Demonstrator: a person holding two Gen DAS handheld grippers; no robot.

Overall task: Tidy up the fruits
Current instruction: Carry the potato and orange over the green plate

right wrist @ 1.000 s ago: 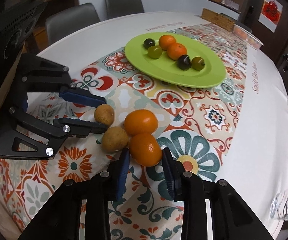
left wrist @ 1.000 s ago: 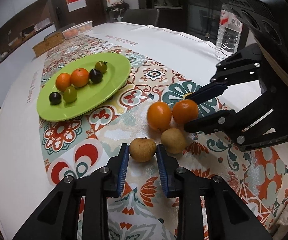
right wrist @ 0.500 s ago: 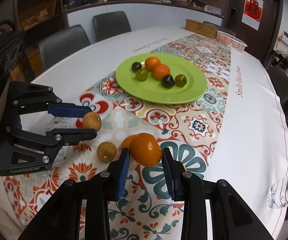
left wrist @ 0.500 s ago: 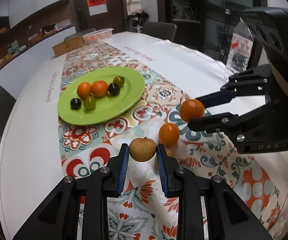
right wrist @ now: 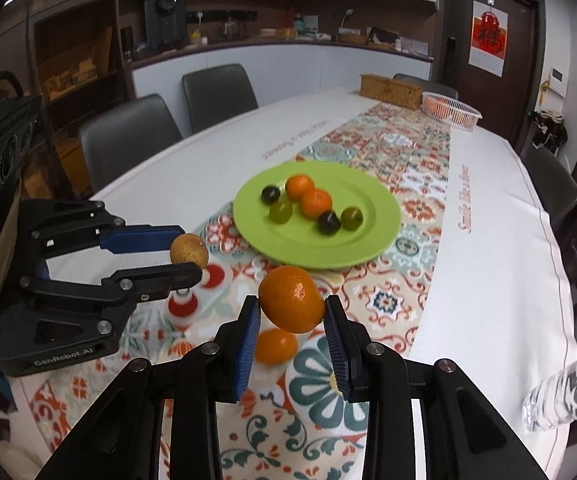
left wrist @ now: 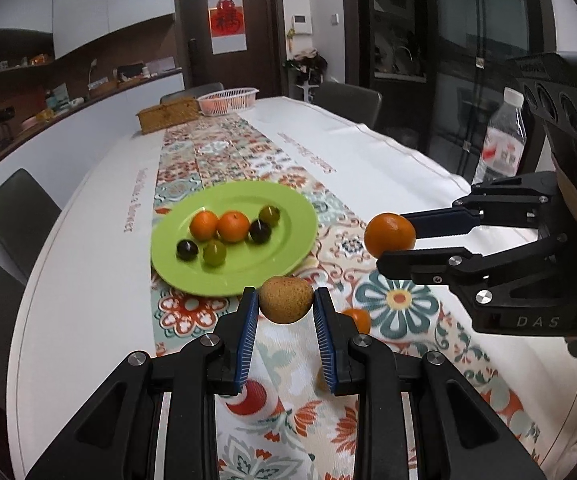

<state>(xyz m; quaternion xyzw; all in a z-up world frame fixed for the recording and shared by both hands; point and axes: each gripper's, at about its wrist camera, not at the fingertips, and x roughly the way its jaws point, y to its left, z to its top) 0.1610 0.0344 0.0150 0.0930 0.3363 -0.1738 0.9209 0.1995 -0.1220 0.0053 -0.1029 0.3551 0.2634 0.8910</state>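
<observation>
Both grippers are loaded and lifted, on the near side of the green plate [left wrist: 300, 236].

Left gripper [left wrist: 285, 312]: jaws closed to fruit width, pinching a small brown fruit [left wrist: 285, 299] between the blue pads, held clear of the tablecloth [left wrist: 372, 160] just short of the plate's near rim.

Right gripper [right wrist: 291, 316]: jaws likewise closed on an orange [right wrist: 291, 299], also in the air, off the plate's near-right edge.

A second orange [right wrist: 275, 345] lies on the cloth below the held one, nearer than the plate.

Plate already carries two oranges, two dark and two green small fruits in a row across its middle.

Handling, judged: both fruits are light, round and firm-skinned but bruisable. Smooth peel may roll or slip, so grip across the widest middle with a gentle squeeze. They will likely roll when let go, so set them down low on the flat of the plate.
</observation>
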